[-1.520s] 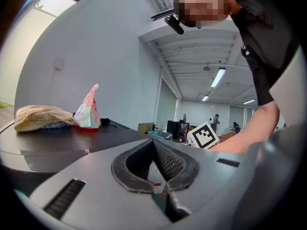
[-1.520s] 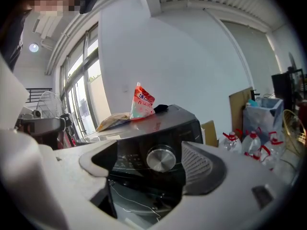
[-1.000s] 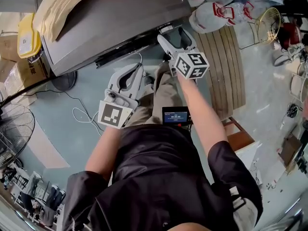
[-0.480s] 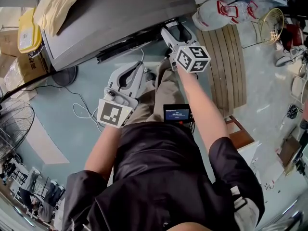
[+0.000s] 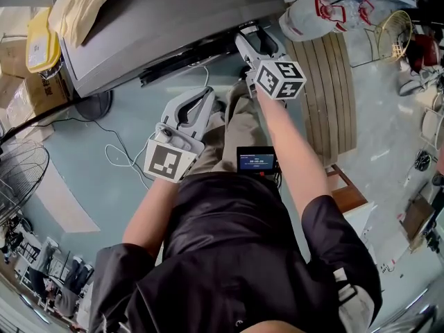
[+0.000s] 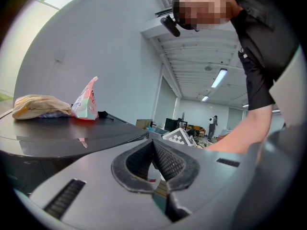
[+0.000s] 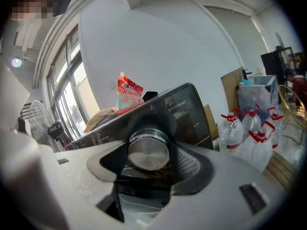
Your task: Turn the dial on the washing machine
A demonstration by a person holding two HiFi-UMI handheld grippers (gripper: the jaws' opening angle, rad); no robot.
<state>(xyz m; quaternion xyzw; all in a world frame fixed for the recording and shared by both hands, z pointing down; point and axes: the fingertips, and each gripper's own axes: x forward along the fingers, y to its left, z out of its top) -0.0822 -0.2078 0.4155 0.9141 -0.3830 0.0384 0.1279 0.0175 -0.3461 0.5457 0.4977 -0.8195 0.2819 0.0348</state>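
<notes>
Grip about made, turn not yet done — the right gripper (image 5: 255, 39), at 1 o'clock, has just been closing its jaws onto the dial (image 7: 148, 152); the left gripper (image 6: 153, 143) has its jaws together, empty.

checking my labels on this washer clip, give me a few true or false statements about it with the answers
1. The round silver metal dial sits between the right gripper's jaws. True; those jaws have just been closing around it.
2. The left gripper holds the dial. False: it is shut on nothing, away from the dial.
3. A red and pale green pouch stands on top of the dark grey washing machine. True.
4. The clear plastic bottles with red caps stand on top of the machine. False: they stand beside it, lower down.
</notes>
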